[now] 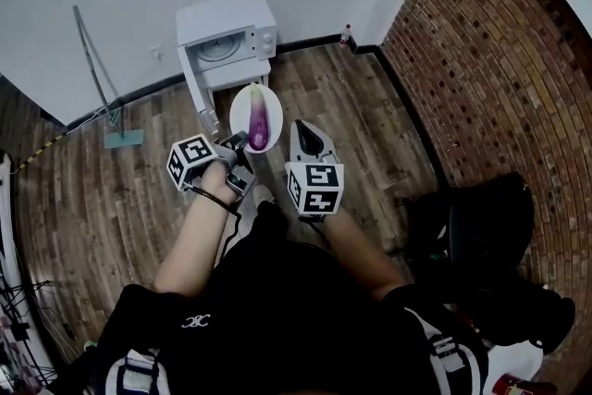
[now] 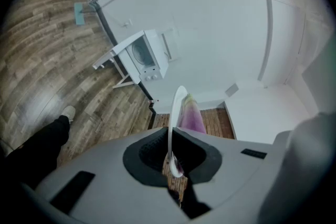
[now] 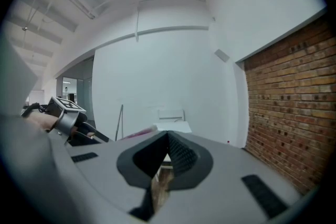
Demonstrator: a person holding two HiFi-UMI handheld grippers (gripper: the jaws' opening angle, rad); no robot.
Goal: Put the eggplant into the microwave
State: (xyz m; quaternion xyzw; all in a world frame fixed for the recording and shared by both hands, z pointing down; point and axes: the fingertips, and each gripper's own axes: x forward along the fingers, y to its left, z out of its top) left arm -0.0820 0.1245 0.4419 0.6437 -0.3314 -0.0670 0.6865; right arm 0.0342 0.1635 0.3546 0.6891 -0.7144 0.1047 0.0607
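Observation:
A purple eggplant (image 1: 260,123) lies on a white plate (image 1: 244,109), held out over the wood floor. My left gripper (image 1: 238,146) is shut on the plate's near rim. In the left gripper view the plate (image 2: 174,128) stands edge-on between the pads, with the eggplant (image 2: 190,116) on its right face. The white microwave (image 1: 228,34) sits on a small white stand against the far wall, ahead of the plate, and also shows in the left gripper view (image 2: 145,55). My right gripper (image 1: 308,137) hangs just right of the plate, shut and empty (image 3: 167,140).
A brick wall (image 1: 490,60) runs along the right. A dark bag or seat (image 1: 490,236) sits at the right near my legs. A bent pole (image 1: 92,60) leans on the far wall above a teal pad (image 1: 123,139). A small bottle (image 1: 346,34) stands in the corner.

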